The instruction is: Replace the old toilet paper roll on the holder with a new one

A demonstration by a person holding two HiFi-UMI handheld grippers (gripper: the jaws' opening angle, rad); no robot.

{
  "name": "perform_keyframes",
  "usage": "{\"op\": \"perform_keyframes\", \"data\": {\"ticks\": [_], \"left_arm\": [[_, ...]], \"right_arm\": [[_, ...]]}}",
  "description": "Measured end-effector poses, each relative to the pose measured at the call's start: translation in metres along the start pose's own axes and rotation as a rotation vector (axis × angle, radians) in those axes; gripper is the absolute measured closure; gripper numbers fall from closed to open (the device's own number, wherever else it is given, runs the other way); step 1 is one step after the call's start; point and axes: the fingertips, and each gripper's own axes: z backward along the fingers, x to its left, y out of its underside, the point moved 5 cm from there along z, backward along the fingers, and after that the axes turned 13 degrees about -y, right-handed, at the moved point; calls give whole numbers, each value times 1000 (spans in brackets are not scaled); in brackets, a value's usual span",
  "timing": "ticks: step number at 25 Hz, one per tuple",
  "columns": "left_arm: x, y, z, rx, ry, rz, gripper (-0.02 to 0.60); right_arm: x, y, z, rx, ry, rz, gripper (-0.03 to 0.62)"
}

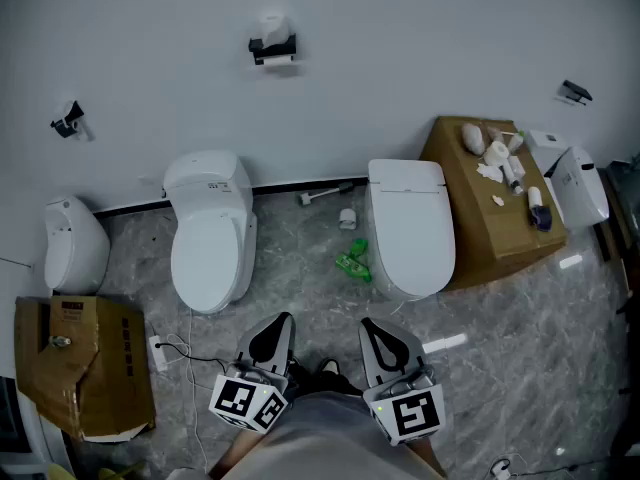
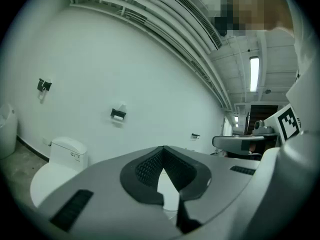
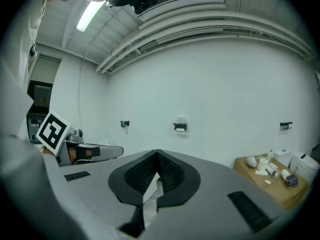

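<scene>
On the far wall the old roll (image 1: 271,23) looks light and squashy; I'd pinch its sides gently, left gripper (image 1: 280,326) and right gripper (image 1: 375,330) both pressed together, empty.

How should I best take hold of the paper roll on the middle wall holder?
Grip the roll across its curved sides, coming from the front: it seems to sit on top of the black holder, and the wall blocks its back.

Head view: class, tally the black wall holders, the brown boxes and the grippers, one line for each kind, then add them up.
Black wall holders: 3
Brown boxes: 2
Grippers: 2, the left gripper and the right gripper
Total: 7
</scene>
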Motion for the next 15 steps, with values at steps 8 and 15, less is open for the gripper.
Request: {"op": "perform_keyframes", "data": {"ticks": [8,15], "left_arm": [[-11,5,2,1,0,-23,577],[-14,6,1,12,31,-32,577]], "right_arm": [[-2,8,10,-38,-21,15,579],[-3,7,14,-116,-56,-12,577]]}}
